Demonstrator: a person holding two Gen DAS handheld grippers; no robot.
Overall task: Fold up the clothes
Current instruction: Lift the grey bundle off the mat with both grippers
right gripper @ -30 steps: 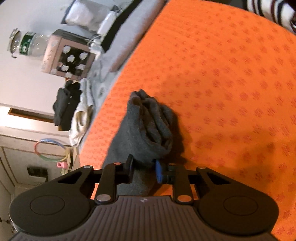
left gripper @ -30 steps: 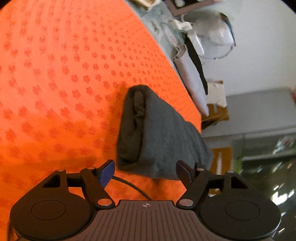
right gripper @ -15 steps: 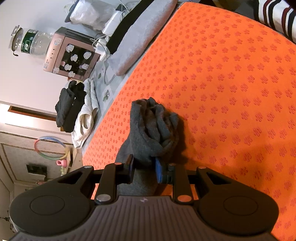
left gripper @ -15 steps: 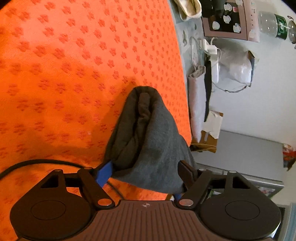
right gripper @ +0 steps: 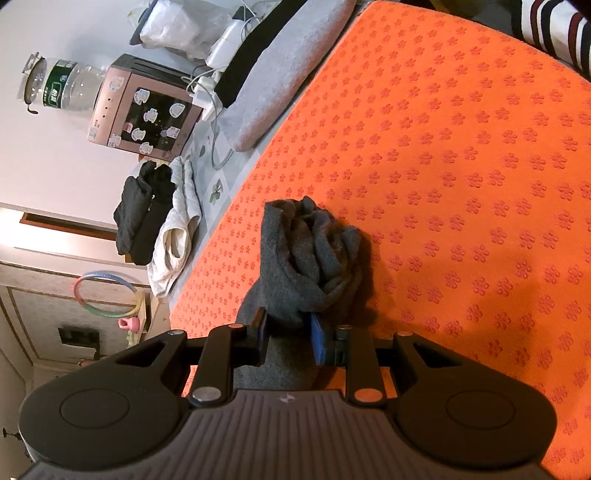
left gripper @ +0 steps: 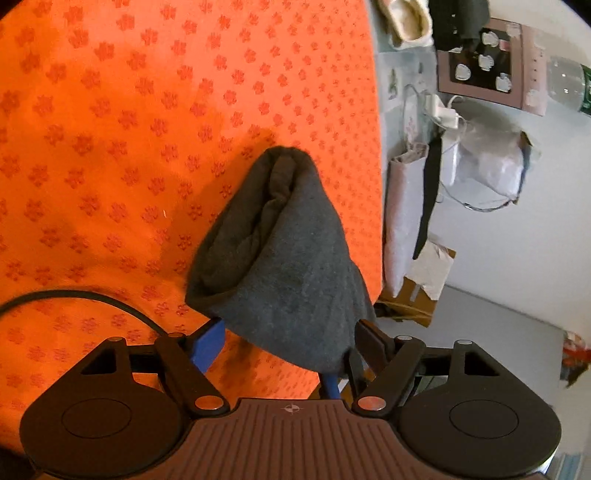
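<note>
A dark grey folded garment (left gripper: 280, 266) lies bunched on the orange bedspread (left gripper: 110, 147), close to its edge. My left gripper (left gripper: 290, 339) is open, its jaws wide, and the garment's near end sags between the blue left pad (left gripper: 212, 341) and the black right finger (left gripper: 369, 338). In the right wrist view the same garment (right gripper: 306, 254) shows as a crumpled roll. My right gripper (right gripper: 290, 336) is shut on its near end, and both pads pinch a thick fold. A blue pad of the right gripper (left gripper: 330, 384) peeks out under the cloth.
A black cable (left gripper: 81, 297) loops over the bedspread at the left. Past the bed's edge sit a grey cushion (right gripper: 291, 70), a pink sticker-covered box (right gripper: 144, 110), a water bottle (right gripper: 62, 86) and a pile of black and white clothes (right gripper: 159, 225). Striped fabric (right gripper: 554, 26) is at the top right.
My left gripper has rolled and come forward, so the garment's near end now sits between its fingers instead of ahead of them. The right gripper keeps its grip.
</note>
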